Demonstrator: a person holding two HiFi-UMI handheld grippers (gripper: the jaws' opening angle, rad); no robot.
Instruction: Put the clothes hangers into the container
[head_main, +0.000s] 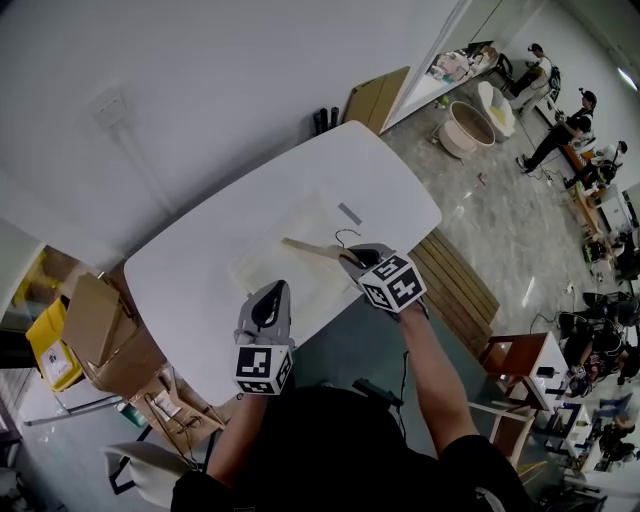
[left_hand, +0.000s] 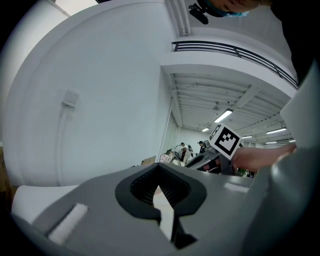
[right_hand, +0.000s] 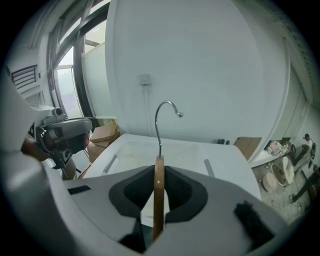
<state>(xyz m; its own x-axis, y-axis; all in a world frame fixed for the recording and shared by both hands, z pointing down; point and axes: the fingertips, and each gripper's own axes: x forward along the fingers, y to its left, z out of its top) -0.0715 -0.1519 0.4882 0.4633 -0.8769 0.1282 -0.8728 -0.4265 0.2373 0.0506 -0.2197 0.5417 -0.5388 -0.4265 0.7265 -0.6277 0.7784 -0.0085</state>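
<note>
Head view: a pale, shallow container (head_main: 262, 268) lies on the white table (head_main: 190, 275). The right gripper (head_main: 352, 258) hangs over the container's right end and grips a wooden clothes hanger (head_main: 308, 247). The hanger's arm reaches left above the container, and its metal hook (head_main: 346, 236) curls toward the container's far side. The left gripper (head_main: 270, 292) sits at the container's near edge, close to the person.

Left gripper view: the left gripper (left_hand: 163, 194) has its jaws drawn narrow, with only a slim gap and nothing between them; bare table shows through the gap. The right gripper (left_hand: 207, 159) shows to the right.

Right gripper view: the right gripper (right_hand: 158, 196) is clamped on the hanger (right_hand: 158, 185), which stands upright and edge-on between the pads. The hook (right_hand: 161, 117) rises above them. The container (right_hand: 167, 150) lies straight beyond the jaws, under the hanger. The left gripper (right_hand: 64, 131) is to the container's left.
</note>
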